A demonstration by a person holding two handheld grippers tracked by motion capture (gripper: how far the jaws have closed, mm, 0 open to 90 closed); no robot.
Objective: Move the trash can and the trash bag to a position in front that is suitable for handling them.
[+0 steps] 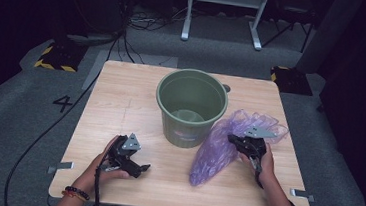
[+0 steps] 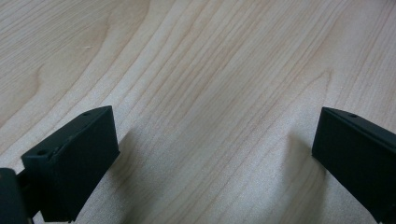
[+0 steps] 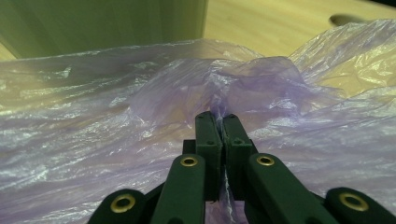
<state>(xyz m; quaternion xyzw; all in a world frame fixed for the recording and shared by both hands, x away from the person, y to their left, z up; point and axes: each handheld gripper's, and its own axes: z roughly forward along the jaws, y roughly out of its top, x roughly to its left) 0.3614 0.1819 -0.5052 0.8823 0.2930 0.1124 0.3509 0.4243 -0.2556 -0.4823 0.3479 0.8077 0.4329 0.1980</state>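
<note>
Near edge of counter [image 1: 120,107]: left claw [image 1: 135,168] rests on the wood at the near left, held in the person's left hand [image 1: 103,164]. Jaws stand wide apart, nothing between them; in the left gripper view bare woodgrain shows in the gap.

Right claw [image 3: 222,119], near right, held in the right hand [image 1: 265,163]. Jaws together, clamped on a pinched fold of the purple plastic bag [image 3: 140,140]; the film bunches up just past the jaw tips. No earlier frame, so motion not noted.

Bag [image 1: 220,146] lies on the counter right of centre, long and crumpled, narrow end toward the person, wider ruffled end toward the far right. Its left edge lies against the base of the green bucket [image 1: 190,106].

Bucket upright, middle of the counter toward the far side, mouth open.

Beyond the counter: grey floor [image 1: 215,50], cables [image 1: 148,22], a white frame [image 1: 224,11].
</note>
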